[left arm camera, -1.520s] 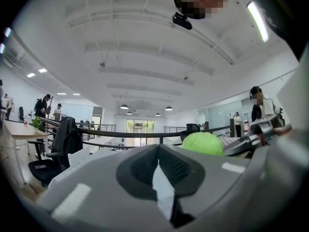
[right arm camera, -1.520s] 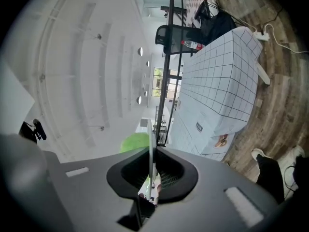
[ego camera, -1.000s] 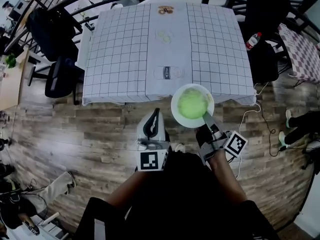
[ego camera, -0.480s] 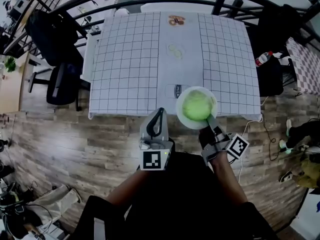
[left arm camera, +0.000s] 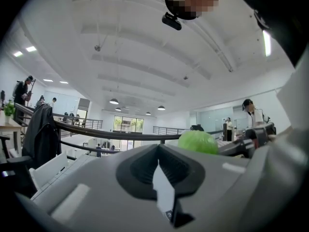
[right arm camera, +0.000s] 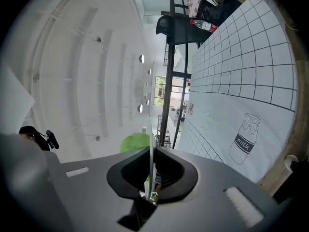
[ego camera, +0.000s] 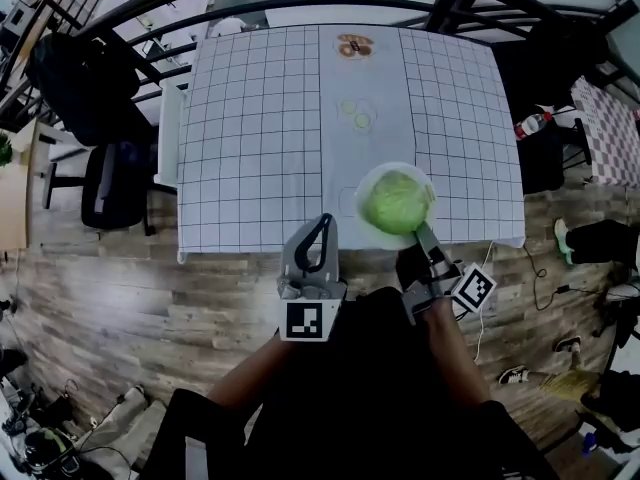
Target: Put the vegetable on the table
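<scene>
A round green cabbage (ego camera: 397, 201) lies on a white plate (ego camera: 371, 180) that hangs over the near edge of the table (ego camera: 250, 118). My right gripper (ego camera: 420, 231) is shut on the plate's near rim. In the right gripper view the plate (right arm camera: 150, 139) shows edge-on between the jaws, with the cabbage (right arm camera: 134, 142) behind it. My left gripper (ego camera: 322, 224) is shut and holds nothing; it sits just left of the plate, short of the table edge. From the left gripper view (left arm camera: 161, 175) the cabbage (left arm camera: 198, 141) shows to the right above the jaws.
The table wears a white grid cloth with a plain middle strip bearing printed pictures: slices (ego camera: 356, 111), a snack (ego camera: 353, 45) and a milk bottle (right arm camera: 244, 139). A black chair (ego camera: 108, 183) stands at the left. A red-capped bottle (ego camera: 533, 123) lies at the right, with a dark railing beyond.
The plate with the cabbage has moved forward from over the floor to above the table's near edge. Both grippers have come closer to the table; the left stays shut.
</scene>
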Tool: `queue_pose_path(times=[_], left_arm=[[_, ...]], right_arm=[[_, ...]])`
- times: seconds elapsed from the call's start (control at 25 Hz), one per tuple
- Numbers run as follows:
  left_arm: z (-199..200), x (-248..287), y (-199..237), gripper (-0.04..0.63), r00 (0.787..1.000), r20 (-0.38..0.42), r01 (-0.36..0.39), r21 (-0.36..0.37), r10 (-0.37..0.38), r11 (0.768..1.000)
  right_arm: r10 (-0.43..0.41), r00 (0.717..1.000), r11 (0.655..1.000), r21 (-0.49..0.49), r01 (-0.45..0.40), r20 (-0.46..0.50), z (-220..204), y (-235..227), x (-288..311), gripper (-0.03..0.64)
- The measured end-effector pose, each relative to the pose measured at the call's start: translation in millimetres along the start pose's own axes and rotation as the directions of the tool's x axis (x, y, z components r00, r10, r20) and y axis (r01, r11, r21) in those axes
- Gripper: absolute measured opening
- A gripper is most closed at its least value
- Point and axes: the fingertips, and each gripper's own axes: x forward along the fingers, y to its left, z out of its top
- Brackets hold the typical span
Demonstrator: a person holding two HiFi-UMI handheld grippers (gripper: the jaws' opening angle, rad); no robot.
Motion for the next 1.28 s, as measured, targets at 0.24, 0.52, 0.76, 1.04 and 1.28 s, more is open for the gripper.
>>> queue_pose_path(times=[0.24,0.52,0.76,1.04,1.28], left_arm=[[-4.8,10.7,22.8,0.008,1.000,0.001,0.004,-0.006,-0.004,1.000],[-24.3,26.6,41.7,0.008,0.999,-0.005,-0.035,0.008,0.035,0.999],[-29.0,41.8,53.1,0.008,0.995,-0.037,-0.096,0.024,0.097,0.995],[-21.9,75.8,67.9,0.008,0.989,-0.045,-0.142,0.028,0.143,0.989],[-21.9,94.2,74.2,0.008,0.987,-0.047,-0.149,0.067,0.152,0.987]], right_arm=[[0.006,1.000,1.000,0.003,-0.006,0.027,0.8,-11.7,28.9,0.021],[-0.025,1.000,0.999,-0.042,0.025,-0.014,7.4,-43.8,60.1,0.017],[-0.024,0.996,0.995,-0.096,0.015,-0.088,10.6,-74.6,83.7,0.017],[-0.039,0.996,0.998,-0.059,0.034,-0.082,18.5,-117.9,106.3,0.015],[-0.054,0.994,0.997,-0.059,0.049,-0.096,22.1,-154.3,124.5,0.015]])
